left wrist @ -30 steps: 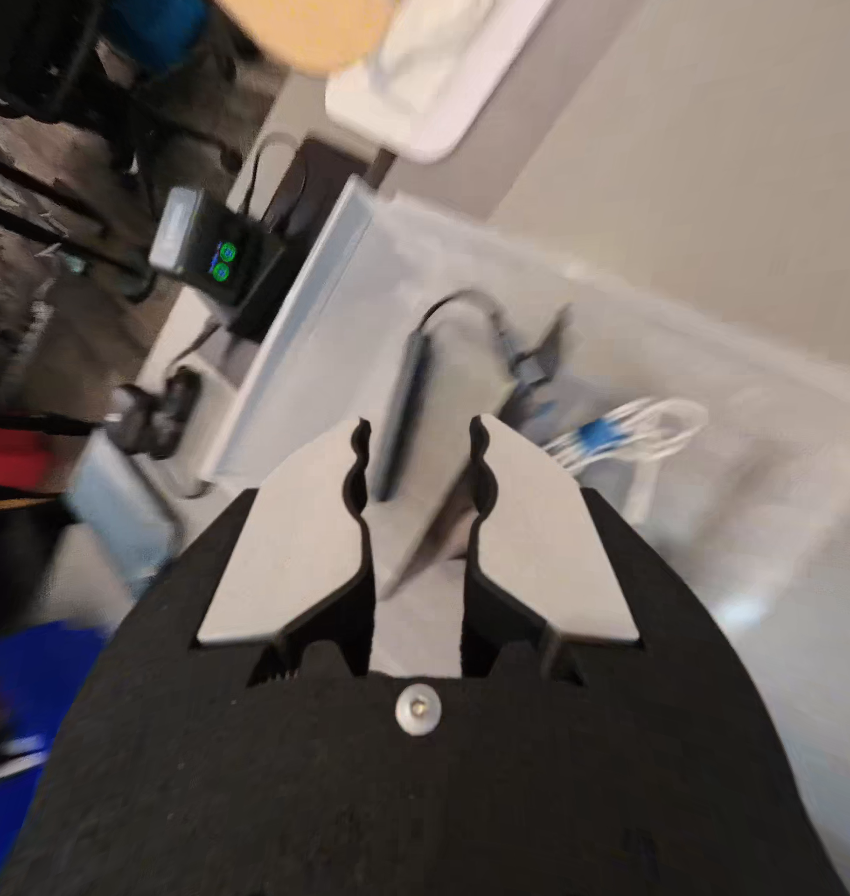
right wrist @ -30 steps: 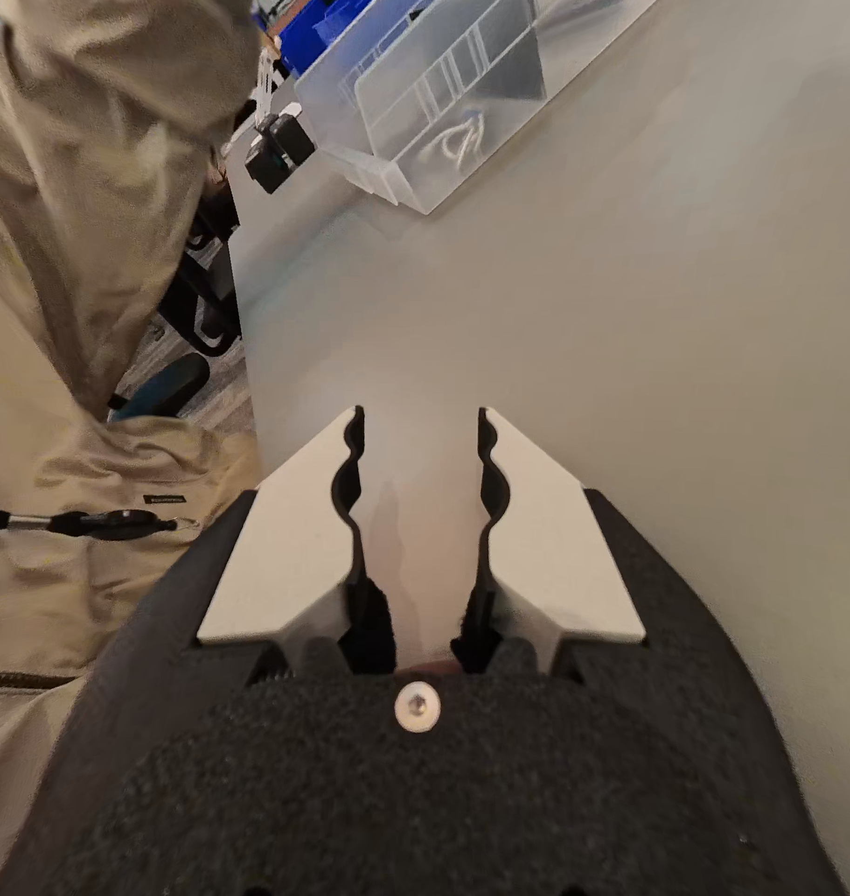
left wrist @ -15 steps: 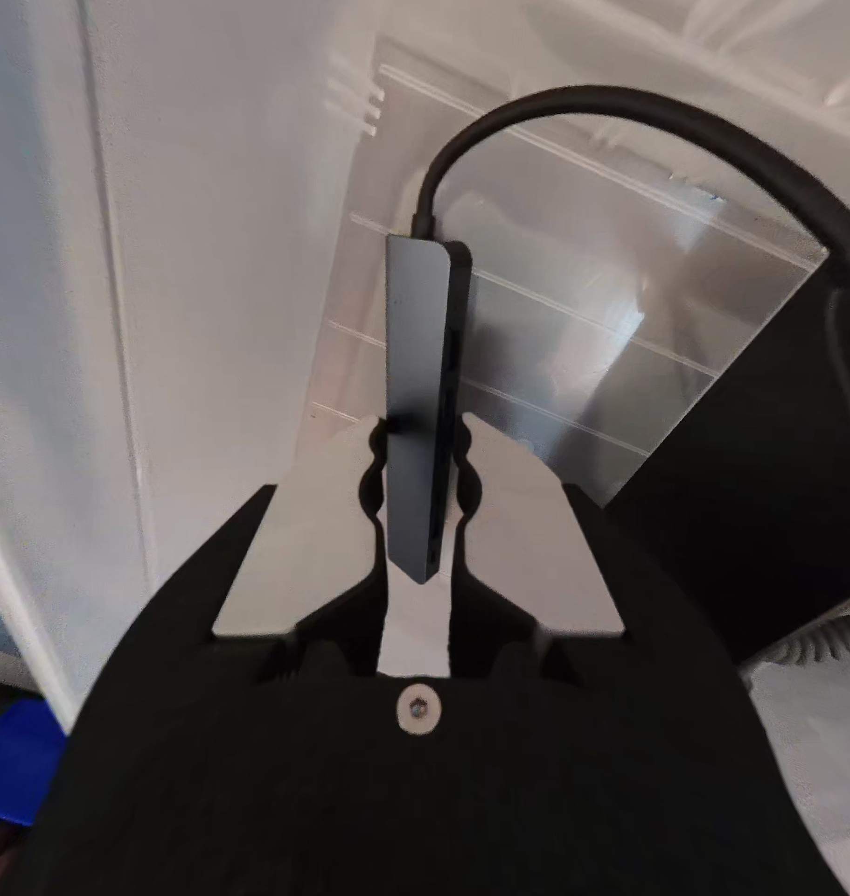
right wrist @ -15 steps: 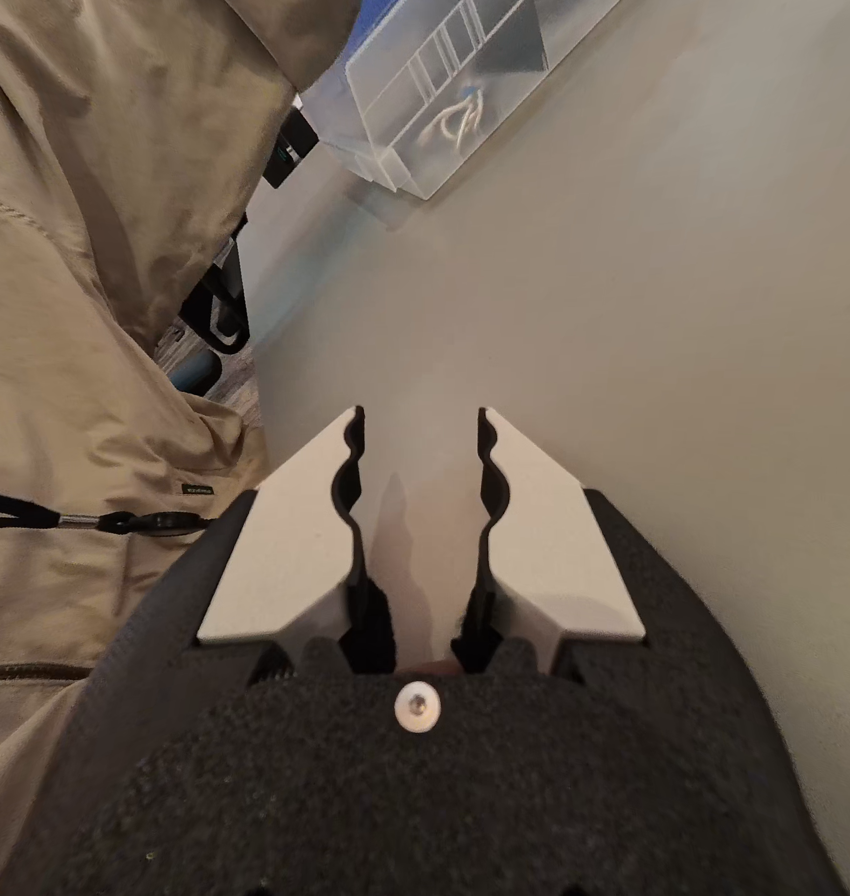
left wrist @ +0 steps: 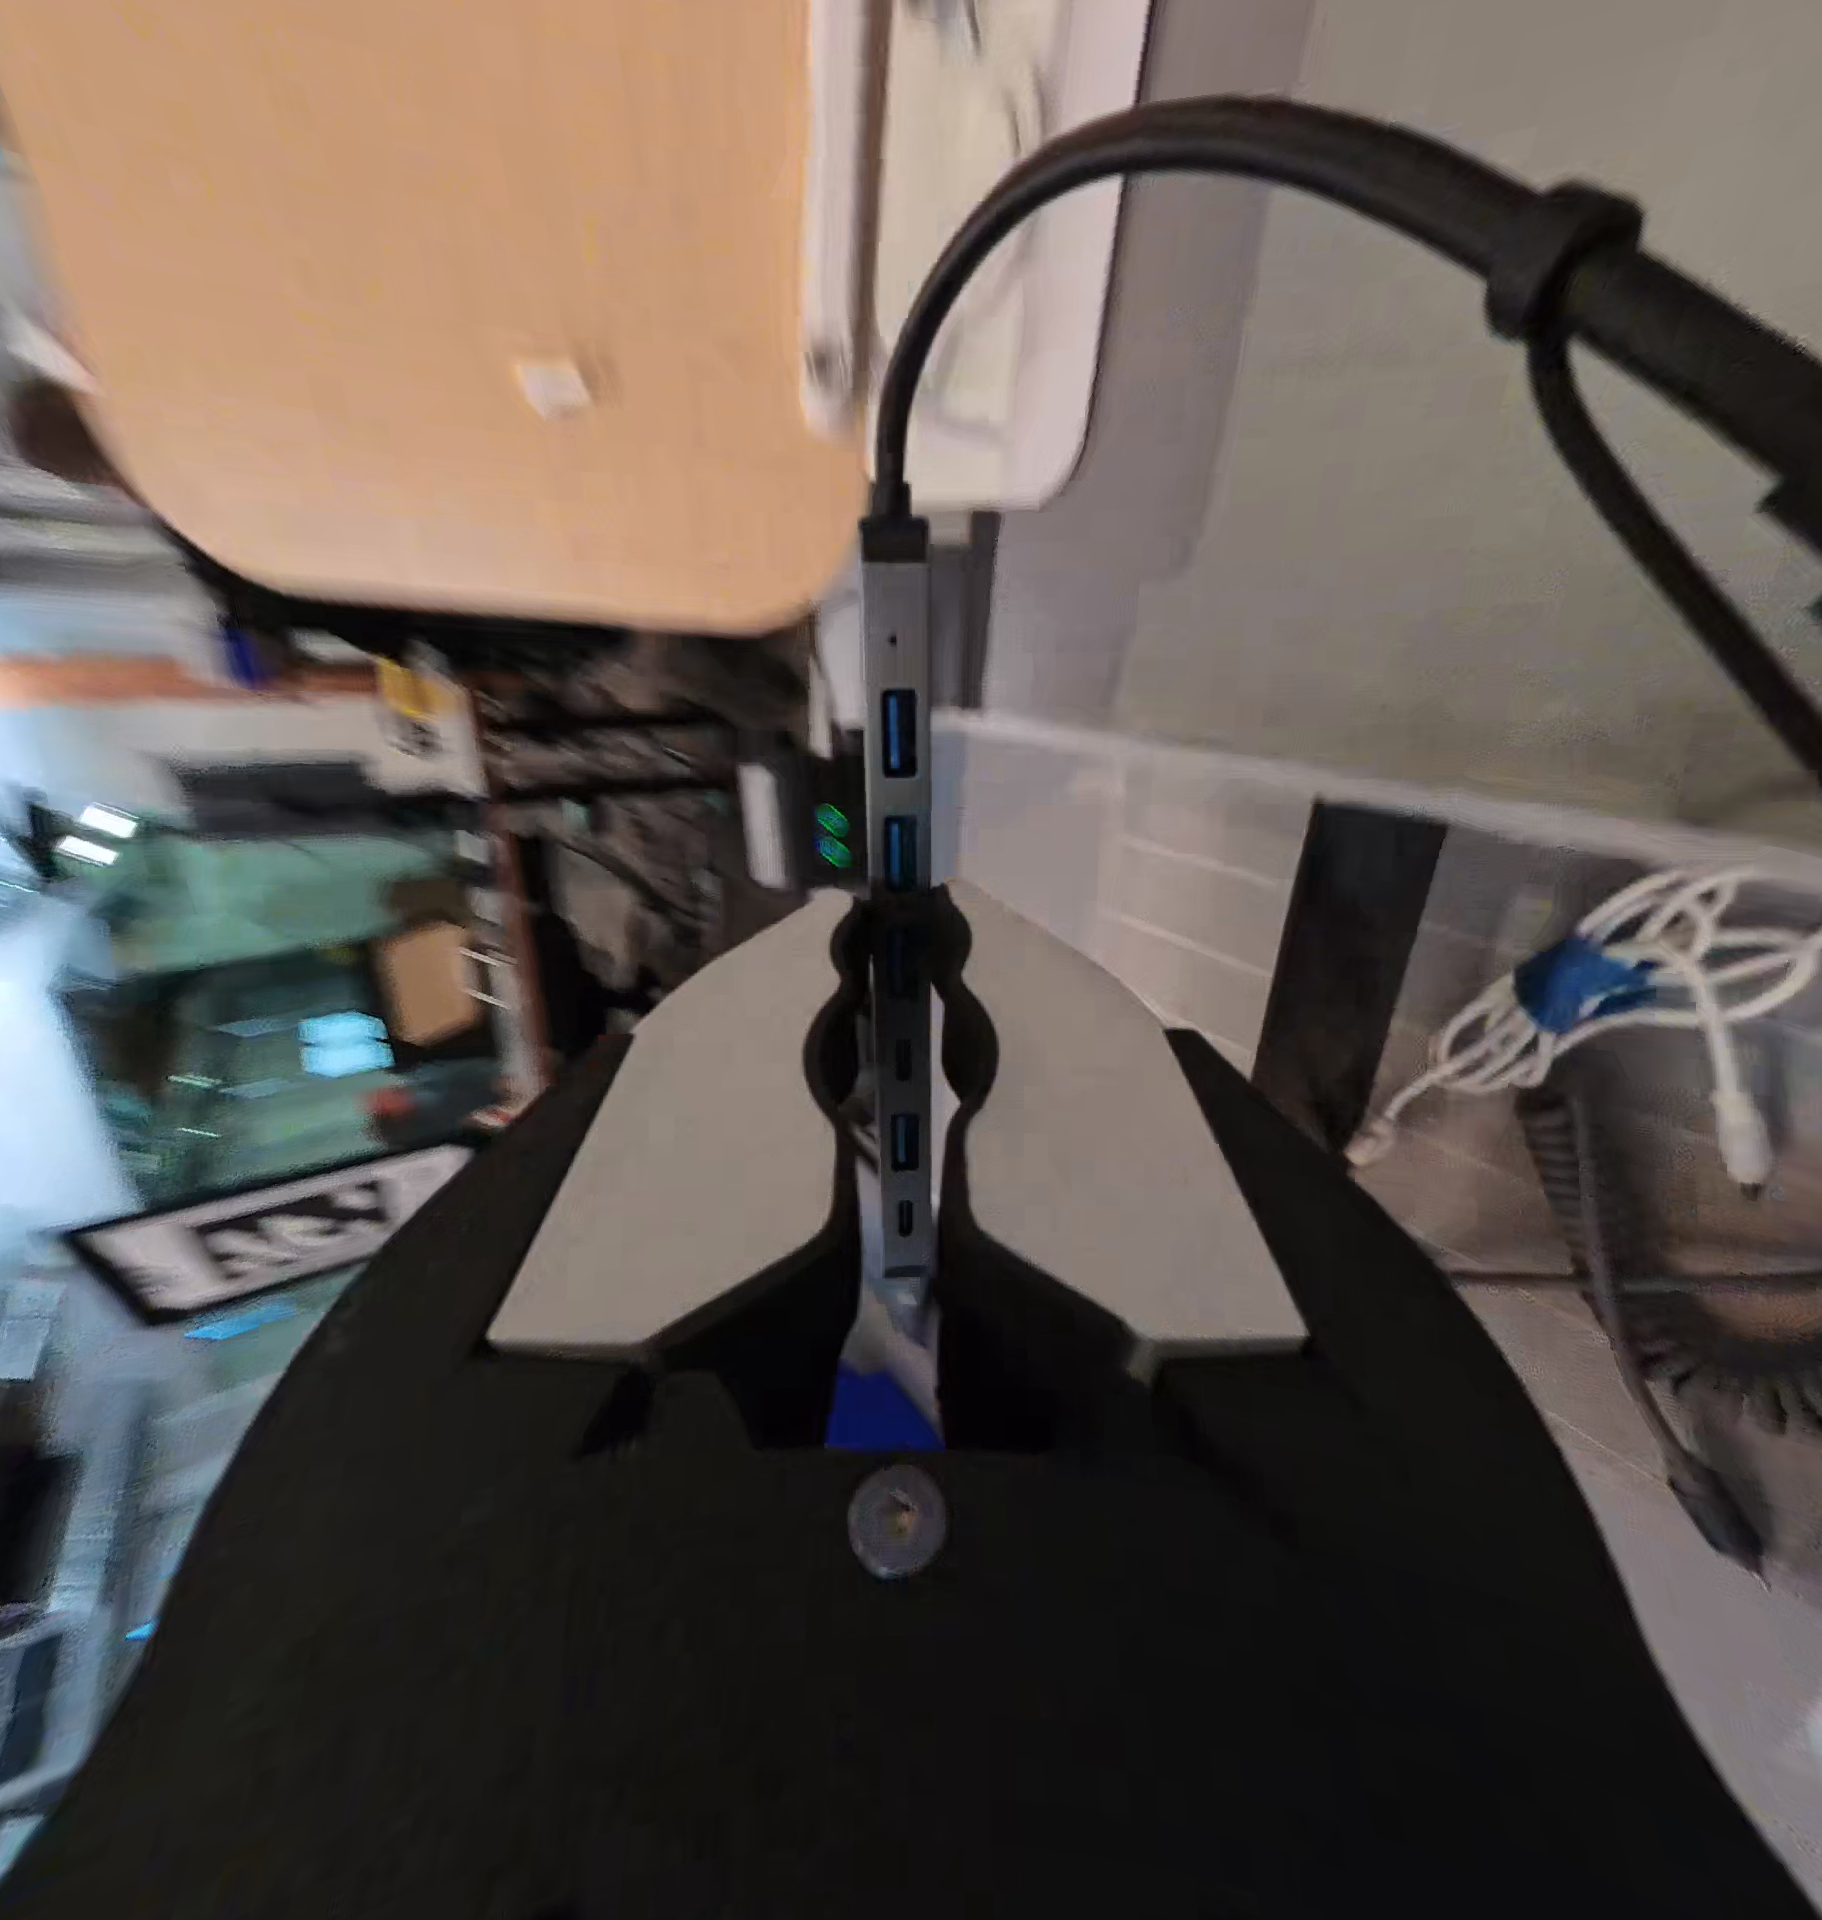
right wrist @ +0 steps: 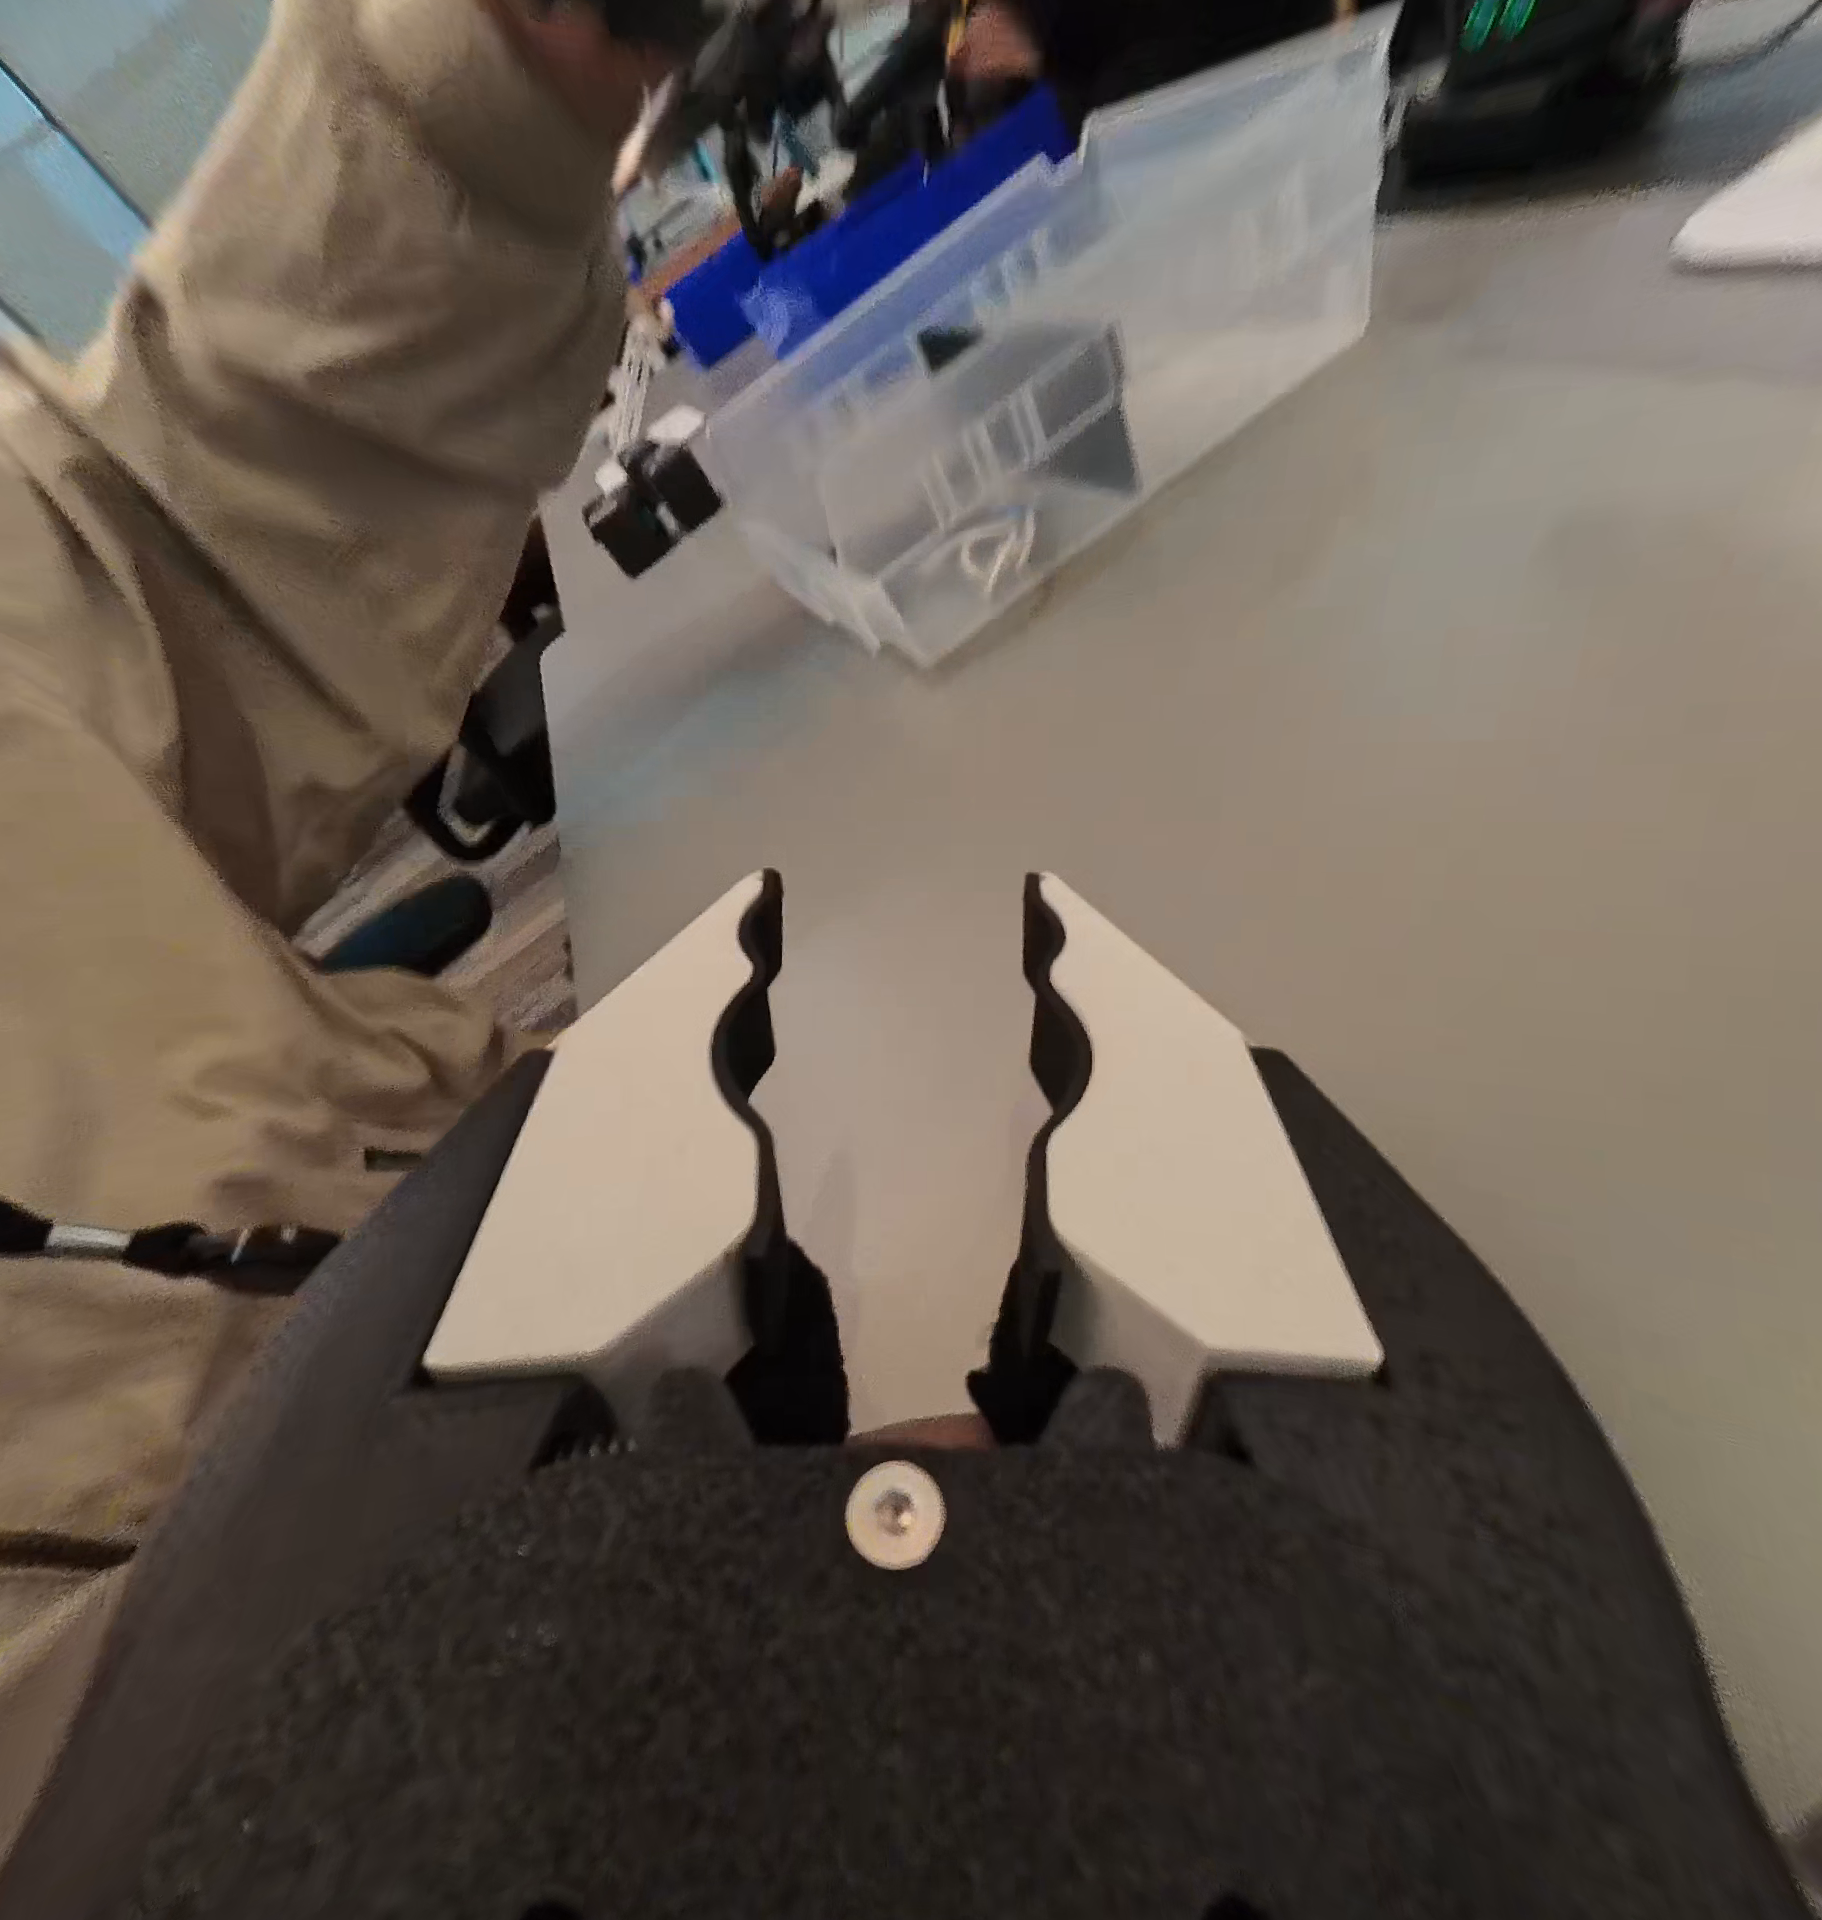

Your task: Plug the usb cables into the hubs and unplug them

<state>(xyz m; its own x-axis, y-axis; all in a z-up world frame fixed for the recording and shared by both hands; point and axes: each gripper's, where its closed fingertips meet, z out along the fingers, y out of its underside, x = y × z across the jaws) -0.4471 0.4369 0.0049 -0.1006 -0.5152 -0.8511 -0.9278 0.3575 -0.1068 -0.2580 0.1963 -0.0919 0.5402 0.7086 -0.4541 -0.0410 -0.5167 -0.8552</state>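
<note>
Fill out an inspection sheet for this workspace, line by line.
Surface: grey table, mostly bare.
Job's things: grey USB hub, ports empty, held edge-on.
Clutter: clear plastic bin.
Grippers: left hand-held gripper shut on the hub; right hand-held gripper open, empty.
Cables: hub's black lead arcs right; bundled white cable in the bin.
Surroundings: person's beige sleeve; blurred wooden board.
</note>
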